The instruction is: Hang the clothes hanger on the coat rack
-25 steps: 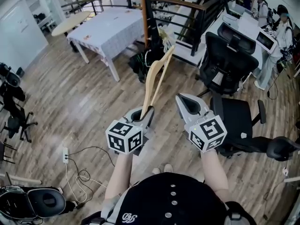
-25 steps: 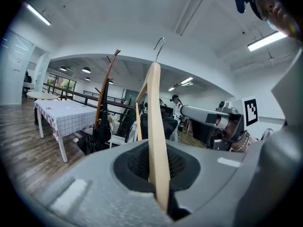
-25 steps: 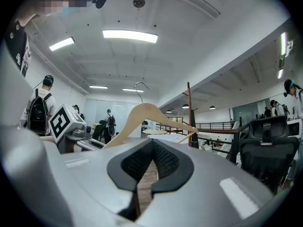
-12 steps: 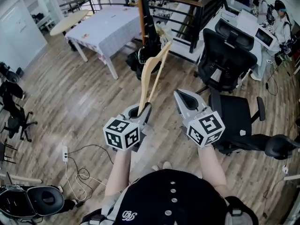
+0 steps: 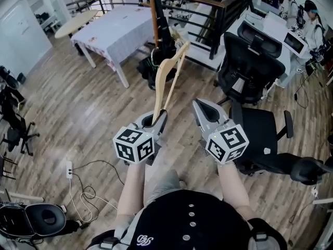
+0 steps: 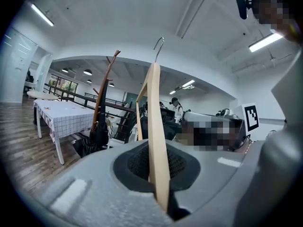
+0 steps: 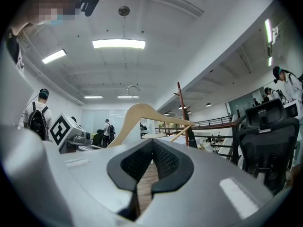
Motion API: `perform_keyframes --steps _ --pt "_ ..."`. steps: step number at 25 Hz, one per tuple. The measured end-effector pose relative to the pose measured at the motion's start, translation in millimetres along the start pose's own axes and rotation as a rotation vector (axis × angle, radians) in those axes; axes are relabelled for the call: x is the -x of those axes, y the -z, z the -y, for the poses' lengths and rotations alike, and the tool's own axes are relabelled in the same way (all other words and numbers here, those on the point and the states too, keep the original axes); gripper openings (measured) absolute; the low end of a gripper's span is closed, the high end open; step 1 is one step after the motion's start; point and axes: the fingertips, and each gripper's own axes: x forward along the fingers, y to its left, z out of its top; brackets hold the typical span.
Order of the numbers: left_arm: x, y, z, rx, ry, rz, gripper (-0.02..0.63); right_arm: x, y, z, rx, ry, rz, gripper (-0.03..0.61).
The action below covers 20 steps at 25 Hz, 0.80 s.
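Note:
A pale wooden clothes hanger (image 5: 169,77) with a metal hook stands upright in my left gripper (image 5: 158,120), which is shut on the hanger's lower end. In the left gripper view the hanger (image 6: 156,141) rises from between the jaws of the left gripper (image 6: 158,193), hook (image 6: 158,44) at the top. The brown wooden coat rack (image 5: 154,14) stands ahead, beyond the hanger; it shows as a branched pole (image 6: 102,98) left of the hanger. My right gripper (image 5: 203,111) is beside the left one, shut and empty. From the right gripper (image 7: 150,148) I see the hanger (image 7: 137,115) and the rack (image 7: 182,112).
Dark bags (image 5: 156,61) sit at the rack's foot. A table with a checked cloth (image 5: 117,27) stands to the left, and a dark railing (image 5: 208,4) runs behind the rack. Two black office chairs (image 5: 250,61) (image 5: 260,134) stand right. Cables and a power strip (image 5: 70,168) lie lower left.
Both grippers and the hanger have shifted slightly left and forward with the person, so the rack and chairs appear a little nearer. The grip on the hanger is unchanged.

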Motion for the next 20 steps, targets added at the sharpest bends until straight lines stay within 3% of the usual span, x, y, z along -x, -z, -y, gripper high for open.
perform_keyframes --steps 10,20 --pt "-41 -8 -35 0.004 -0.015 0.007 0.002 -33 6 48 -0.009 0.026 0.001 -0.006" --pt "-104 -38 -105 -0.001 0.032 0.003 0.002 -133 15 86 0.013 0.004 -0.023 -0.006"
